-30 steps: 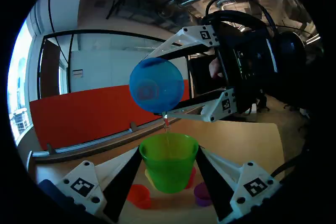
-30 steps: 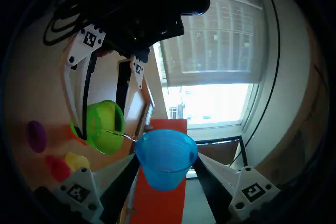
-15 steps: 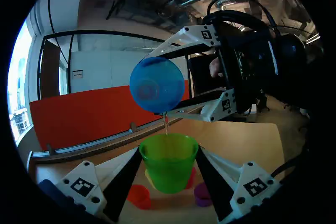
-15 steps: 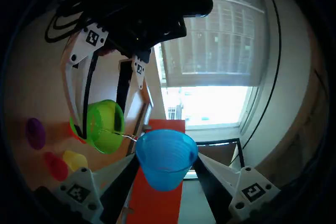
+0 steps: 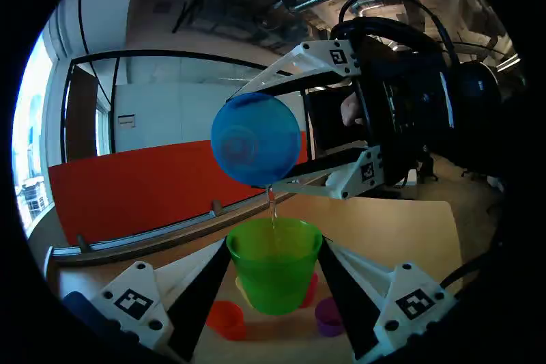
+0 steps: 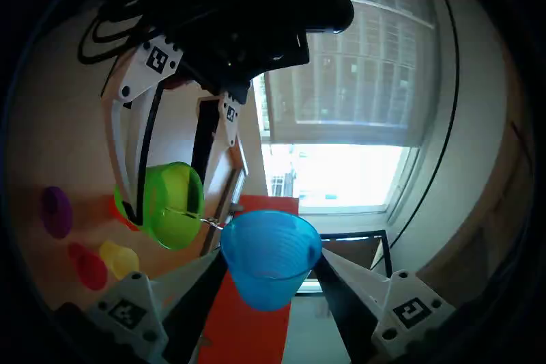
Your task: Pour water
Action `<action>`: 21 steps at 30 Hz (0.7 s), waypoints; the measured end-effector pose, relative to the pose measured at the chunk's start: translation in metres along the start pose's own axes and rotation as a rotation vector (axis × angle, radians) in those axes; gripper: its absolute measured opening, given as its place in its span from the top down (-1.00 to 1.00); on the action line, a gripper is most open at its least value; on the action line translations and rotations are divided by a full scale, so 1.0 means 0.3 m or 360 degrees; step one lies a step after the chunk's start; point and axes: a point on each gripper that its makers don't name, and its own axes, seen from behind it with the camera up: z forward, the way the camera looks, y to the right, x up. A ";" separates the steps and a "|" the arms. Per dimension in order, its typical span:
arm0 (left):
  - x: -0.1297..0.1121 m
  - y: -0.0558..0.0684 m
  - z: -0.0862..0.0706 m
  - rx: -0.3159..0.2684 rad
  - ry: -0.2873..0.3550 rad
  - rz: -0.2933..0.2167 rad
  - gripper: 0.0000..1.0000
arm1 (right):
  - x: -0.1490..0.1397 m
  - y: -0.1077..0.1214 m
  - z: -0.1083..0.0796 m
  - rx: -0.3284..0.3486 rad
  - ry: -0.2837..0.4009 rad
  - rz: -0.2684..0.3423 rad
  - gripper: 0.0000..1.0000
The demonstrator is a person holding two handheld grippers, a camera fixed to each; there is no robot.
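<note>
Operator: Water point(image 5: 271, 203) is coming off the lower rim of the blue cup point(image 5: 254, 138) as a thin stream and going into the open mouth of the green cup point(image 5: 274, 268) directly beneath it.

Observer: What has each gripper got?

Operator: My left gripper point(image 5: 273, 255) is clamped on the green cup, one finger pressed to each side of the wall, and the cup stands upright. My right gripper point(image 6: 271, 261) is clamped the same way on the blue cup. In the left gripper view that cup is tipped far over, with a round face turned toward the camera, and a hand point(image 5: 351, 108) shows behind the right gripper's body.

Observer: Do the two cups touch?

Operator: No. The blue rim sits just above the green rim and only the stream joins them.

Observer: Where is all this over the worktop point(image 5: 396, 227)?

Operator: The green cup is well short of the far edge that runs along the orange wall panel point(image 5: 136, 186). I cannot tell whether its base rests on the worktop or is lifted off it. On the worktop around it lie small cups: a red one point(image 5: 227, 316) to its left, a purple one point(image 5: 329, 316) to its right, and a yellow one point(image 6: 117, 258) close behind it.
</note>
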 end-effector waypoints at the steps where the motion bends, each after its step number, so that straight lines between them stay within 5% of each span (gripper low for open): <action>1: 0.000 0.000 0.000 0.0000 0.0000 0.0000 -0.75 | 0.001 0.000 0.001 -0.0003 -0.0001 -0.0006 -0.78; 21: 0.006 0.006 -0.007 -0.0004 0.0007 -0.0001 -0.75 | 0.024 0.001 -0.006 -0.0032 -0.0006 -0.0061 -0.78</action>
